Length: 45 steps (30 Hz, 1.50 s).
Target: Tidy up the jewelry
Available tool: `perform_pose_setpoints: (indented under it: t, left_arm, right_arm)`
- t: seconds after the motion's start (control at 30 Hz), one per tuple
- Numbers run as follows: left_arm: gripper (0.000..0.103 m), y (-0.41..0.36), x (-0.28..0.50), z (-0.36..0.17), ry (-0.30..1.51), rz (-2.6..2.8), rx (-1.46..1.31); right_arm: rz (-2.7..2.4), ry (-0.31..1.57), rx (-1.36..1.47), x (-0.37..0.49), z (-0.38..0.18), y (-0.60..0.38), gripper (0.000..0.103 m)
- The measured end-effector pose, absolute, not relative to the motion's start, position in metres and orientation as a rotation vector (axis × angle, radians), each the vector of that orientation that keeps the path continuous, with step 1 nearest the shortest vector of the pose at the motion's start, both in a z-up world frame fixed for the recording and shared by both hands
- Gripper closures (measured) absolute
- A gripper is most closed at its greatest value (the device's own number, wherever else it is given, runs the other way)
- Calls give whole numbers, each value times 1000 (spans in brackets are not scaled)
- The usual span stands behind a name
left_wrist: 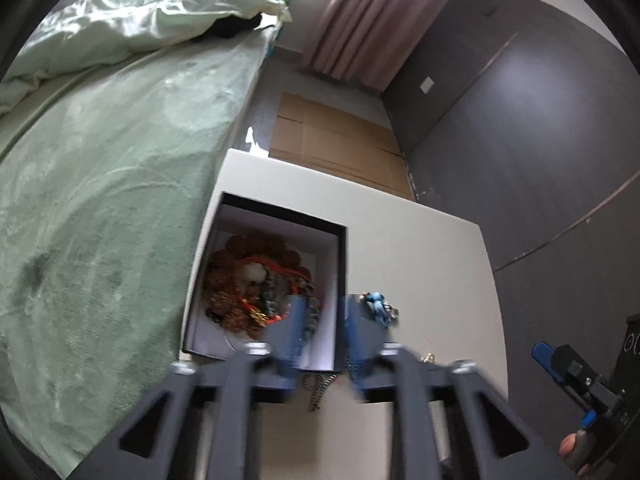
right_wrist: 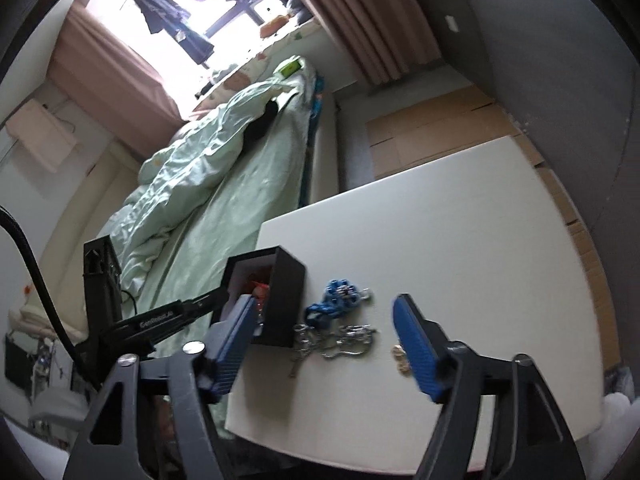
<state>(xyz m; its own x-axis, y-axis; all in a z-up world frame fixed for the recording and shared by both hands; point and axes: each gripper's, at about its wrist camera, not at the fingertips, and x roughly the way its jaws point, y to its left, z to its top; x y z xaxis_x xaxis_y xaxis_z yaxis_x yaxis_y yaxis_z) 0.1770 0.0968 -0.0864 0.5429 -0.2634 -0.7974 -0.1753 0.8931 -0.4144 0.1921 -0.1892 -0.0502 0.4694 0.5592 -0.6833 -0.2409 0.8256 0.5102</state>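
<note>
Jewelry, tangled red-brown heap in box

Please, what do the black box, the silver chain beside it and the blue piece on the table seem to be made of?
Black box: probably matte cardboard, with thin straight walls and a white lining.
Silver chain: it looks like polished metal; the links and clasps glint.
Blue piece: perhaps braided cord or beads with small metal parts; the blur leaves this open.

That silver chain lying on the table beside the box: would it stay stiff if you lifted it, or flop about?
The silver chain would probably flop: it lies in loose, kinked loops of separate links. It looks like metal, so likely weighty for its size. Pushed across the table, it would probably bunch up rather than roll.
</note>
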Motion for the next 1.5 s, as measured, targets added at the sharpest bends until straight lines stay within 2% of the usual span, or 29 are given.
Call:
perform_pose_setpoints:
  t: [0.03,0.07,0.13,0.5,1.0,1.1,1.23,1.5]
  left_arm:
    - [41,93,174,-84,994,-57,-476]
    - [33,89,170,-79,972,-58,-462]
    - [31,84,164,-74,950,-59,-441]
    - [31,53,128,-73,937,-58,-422]
    - [31,30,113,-106,940,-18,-455]
    - [34,24,119,-117,960,-11,-431]
    - [46,22,128,-131,988,15,-409]
    - [46,1,143,-141,990,-23,-415]
  right_arm:
    - [498,967,365,191,-50,-192,30]
    - [491,970,360,190,-50,-195,30]
    - [477,976,353,189,-51,-198,30]
    - [448,999,364,172,-60,-219,30]
    - [394,1067,382,154,-90,-246,30]
    - [381,1082,394,155,-96,-251,30]
    - [366,1091,402,157,-100,-257,30]
    - [366,1102,425,164,-103,-261,30]
